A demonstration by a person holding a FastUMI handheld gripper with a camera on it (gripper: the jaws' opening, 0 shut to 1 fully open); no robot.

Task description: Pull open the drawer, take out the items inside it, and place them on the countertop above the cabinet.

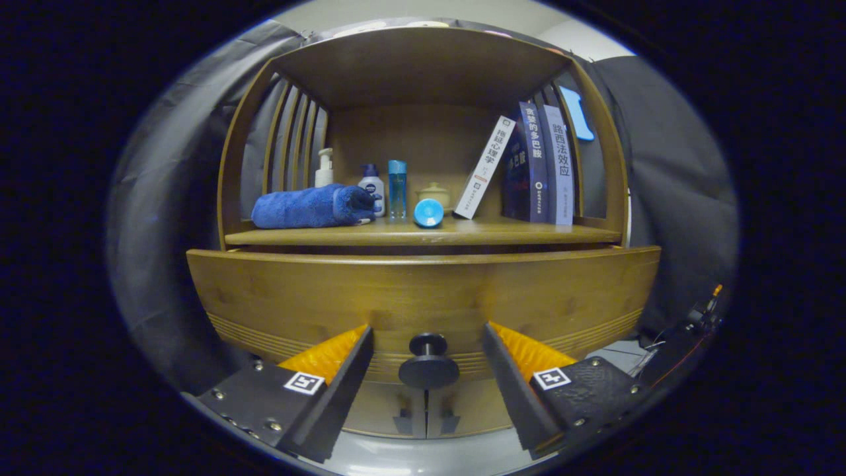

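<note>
Wooden drawer (423,297) knob (428,363) between level, spread gripper (428,360) jaws, untouched

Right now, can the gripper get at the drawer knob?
Probably yes. The gripper is open, and the dark round knob on the drawer front sits between its fingers with a gap on each side and nothing in between.

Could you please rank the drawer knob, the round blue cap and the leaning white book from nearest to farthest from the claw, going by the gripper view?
The claw is open.
1. Drawer knob: between the fingers, untouched.
2. Round blue cap: beyond the drawer front, at the countertop's front edge.
3. Leaning white book: farther back, right of the cap.
</note>
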